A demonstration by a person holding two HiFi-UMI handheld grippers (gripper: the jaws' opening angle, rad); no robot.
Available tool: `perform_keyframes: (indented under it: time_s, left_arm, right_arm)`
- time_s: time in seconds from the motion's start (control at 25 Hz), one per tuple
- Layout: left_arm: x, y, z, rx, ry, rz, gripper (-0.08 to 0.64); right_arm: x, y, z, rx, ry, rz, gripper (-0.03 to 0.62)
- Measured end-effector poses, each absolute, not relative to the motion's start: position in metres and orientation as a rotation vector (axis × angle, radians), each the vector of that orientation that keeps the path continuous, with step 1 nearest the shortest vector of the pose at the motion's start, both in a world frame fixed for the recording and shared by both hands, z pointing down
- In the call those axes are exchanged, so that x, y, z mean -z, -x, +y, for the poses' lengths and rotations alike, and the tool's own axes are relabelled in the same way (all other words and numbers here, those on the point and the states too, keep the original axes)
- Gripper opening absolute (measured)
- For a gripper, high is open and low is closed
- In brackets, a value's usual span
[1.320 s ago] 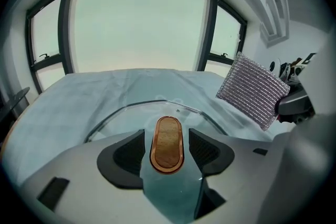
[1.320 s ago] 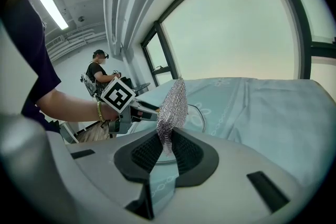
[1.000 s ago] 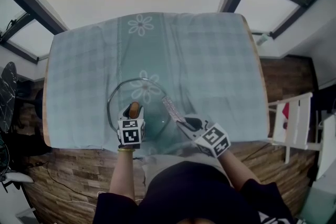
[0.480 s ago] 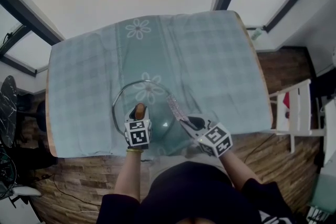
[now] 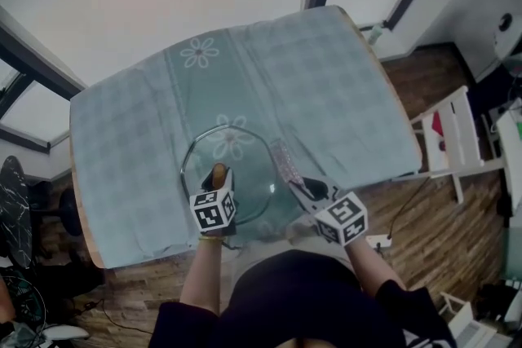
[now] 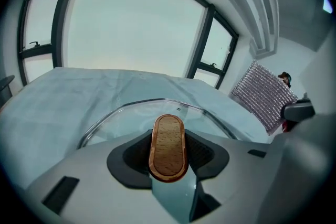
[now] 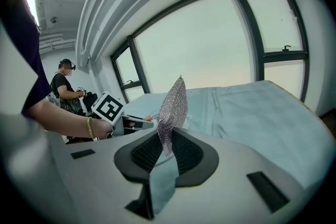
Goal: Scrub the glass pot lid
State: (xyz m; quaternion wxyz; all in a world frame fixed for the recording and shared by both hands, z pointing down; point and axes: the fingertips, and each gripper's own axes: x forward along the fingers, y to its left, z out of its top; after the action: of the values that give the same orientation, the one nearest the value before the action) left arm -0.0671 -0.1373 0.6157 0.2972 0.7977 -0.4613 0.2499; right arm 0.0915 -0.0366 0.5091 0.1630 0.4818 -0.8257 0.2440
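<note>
closing in just now, the left gripper [image 5: 217,178] has its jaws tight on the wooden handle [image 6: 168,145] of the glass lid [image 5: 241,160], so the lid looks held firm and ready for scrubbing. the right gripper [image 5: 303,190] pinches a shiny mesh scrub cloth [image 7: 172,104], which pokes up just beside the lid's right rim. the lid is clear and roundish with a thin rim, near the table's [image 5: 334,85] near edge, left of the middle.
</note>
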Motion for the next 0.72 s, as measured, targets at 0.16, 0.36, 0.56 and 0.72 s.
perform_keyframes:
  time_s: [0.16, 0.36, 0.56, 0.72]
  left_arm:
    - [-0.605, 0.068, -0.131, -0.595, -2.161, -1.129, 0.167]
    - [-0.591, 0.066, -0.124, -0.505, -2.197, -1.009, 0.167]
    - [-0.576, 0.063, -0.118, -0.403, -2.224, -0.879, 0.167]
    - [-0.563, 0.059, -0.114, -0.309, -2.224, -0.780, 0.167]
  right_arm:
    - [-0.505, -0.095, -0.028, -0.694, -1.488, -2.306, 0.060]
    - [-0.502, -0.101, -0.020, -0.693, -1.602, -2.267, 0.060]
    - [-0.493, -0.102, -0.015, -0.697, -1.703, -2.253, 0.060]
    - [-0.493, -0.105, -0.006, -0.699, -1.744, -2.193, 0.060]
